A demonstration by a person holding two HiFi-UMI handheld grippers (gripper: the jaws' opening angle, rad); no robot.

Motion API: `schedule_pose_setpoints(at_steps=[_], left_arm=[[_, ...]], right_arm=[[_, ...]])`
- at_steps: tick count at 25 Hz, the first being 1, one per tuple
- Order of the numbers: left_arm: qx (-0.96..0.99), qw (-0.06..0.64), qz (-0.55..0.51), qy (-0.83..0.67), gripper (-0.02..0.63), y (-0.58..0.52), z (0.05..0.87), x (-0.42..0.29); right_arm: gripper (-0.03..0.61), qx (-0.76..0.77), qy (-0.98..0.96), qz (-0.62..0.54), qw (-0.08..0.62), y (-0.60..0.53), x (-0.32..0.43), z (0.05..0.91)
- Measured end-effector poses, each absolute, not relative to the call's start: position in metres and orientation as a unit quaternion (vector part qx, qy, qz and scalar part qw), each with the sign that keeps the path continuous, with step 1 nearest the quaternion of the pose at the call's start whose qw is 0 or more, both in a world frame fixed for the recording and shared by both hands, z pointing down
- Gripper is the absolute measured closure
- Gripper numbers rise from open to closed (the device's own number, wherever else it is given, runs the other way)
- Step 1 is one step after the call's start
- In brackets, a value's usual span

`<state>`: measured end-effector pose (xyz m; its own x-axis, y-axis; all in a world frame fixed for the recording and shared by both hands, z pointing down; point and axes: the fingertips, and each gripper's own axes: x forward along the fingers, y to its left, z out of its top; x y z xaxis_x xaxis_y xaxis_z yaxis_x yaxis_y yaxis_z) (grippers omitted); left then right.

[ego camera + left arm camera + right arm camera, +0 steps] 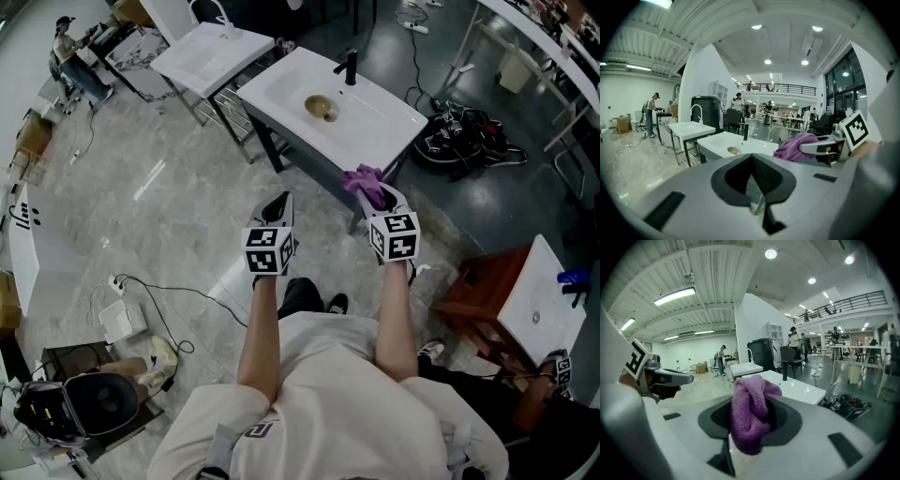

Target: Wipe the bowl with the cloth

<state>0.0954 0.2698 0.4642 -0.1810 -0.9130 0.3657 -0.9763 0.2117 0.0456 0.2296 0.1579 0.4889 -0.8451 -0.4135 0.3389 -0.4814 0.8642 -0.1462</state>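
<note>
Just 1 cloth (pixel 749 413) in right gripper (pixel 379 199), 1 bowl (pixel 320 107).

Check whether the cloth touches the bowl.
Apart. Head view: the cloth, clamped in the right gripper, is at the table's near edge; bare tabletop separates it from the bowl.

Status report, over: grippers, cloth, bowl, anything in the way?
Left gripper shut, empty. Right gripper shut on purple cloth, held short of the white table. Bowl on that table, untouched. Nothing seen blocking the way.
</note>
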Motion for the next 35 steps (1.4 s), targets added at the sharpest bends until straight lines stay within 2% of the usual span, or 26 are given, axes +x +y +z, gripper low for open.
schedule_pose_setpoints(at_steps=[10,16,20,35], left_arm=[[0.608,0.179,0.063,-0.771,0.607,0.279,0.472,0.068],[0.591,0.155,0.130,-0.781,0.607,0.265,0.483,0.036],[0.604,0.161,0.070,-0.777,0.607,0.234,0.478,0.019],[0.655,0.154,0.030,-0.740,0.607,0.108,0.447,-0.084]], right_arm=[[0.454,0.250,-0.948,0.122,0.152,0.132,0.230,0.492],[0.453,0.233,-0.951,0.124,0.160,0.121,0.201,0.506],[0.451,0.224,-0.952,0.126,0.163,0.105,0.188,0.509],[0.451,0.268,-0.937,0.090,0.203,0.009,0.093,0.497]])
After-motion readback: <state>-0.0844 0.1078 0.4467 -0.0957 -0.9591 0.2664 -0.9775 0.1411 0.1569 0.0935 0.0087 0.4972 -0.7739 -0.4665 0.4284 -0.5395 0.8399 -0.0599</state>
